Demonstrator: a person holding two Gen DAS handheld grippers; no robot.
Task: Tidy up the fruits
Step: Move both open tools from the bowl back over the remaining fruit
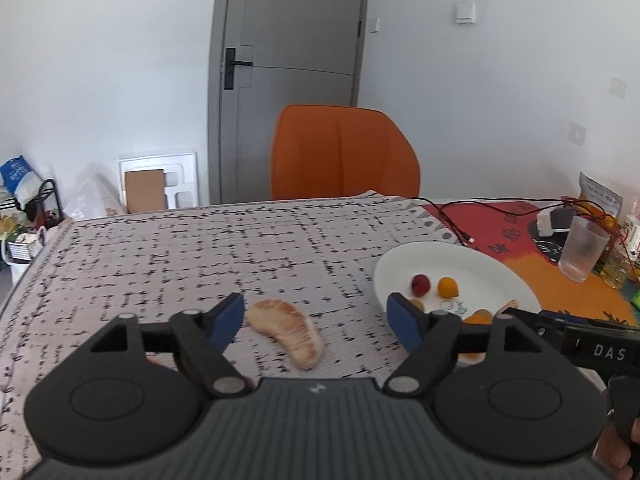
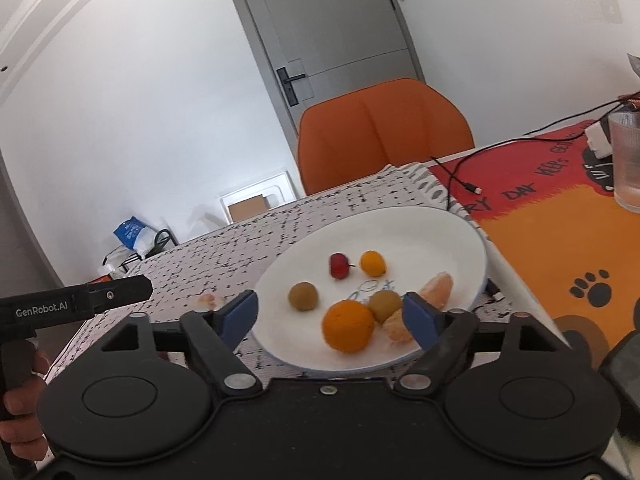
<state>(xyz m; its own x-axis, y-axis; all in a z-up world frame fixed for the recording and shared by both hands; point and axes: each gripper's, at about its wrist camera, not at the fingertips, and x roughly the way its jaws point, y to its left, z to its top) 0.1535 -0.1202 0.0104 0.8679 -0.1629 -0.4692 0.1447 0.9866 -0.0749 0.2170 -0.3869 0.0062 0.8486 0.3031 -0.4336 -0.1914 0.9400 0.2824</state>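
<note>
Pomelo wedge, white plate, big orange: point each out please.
pomelo wedge (image 1: 289, 332), left wrist view, middle of the flesh.
white plate (image 2: 420, 228), right wrist view, bare far part inside the rim.
big orange (image 2: 347, 325), right wrist view, centre of the peel.

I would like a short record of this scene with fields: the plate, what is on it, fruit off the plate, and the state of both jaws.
plate: white plate on the patterned tablecloth
on plate: orange, red fruit, small orange fruit, two brown fruits, peeled segments
off plate: pomelo segment on the cloth, between the left jaws, not touched
left gripper: jaws open, holding nothing
right gripper: jaws open, over the near side of the plate, holding nothing
</note>
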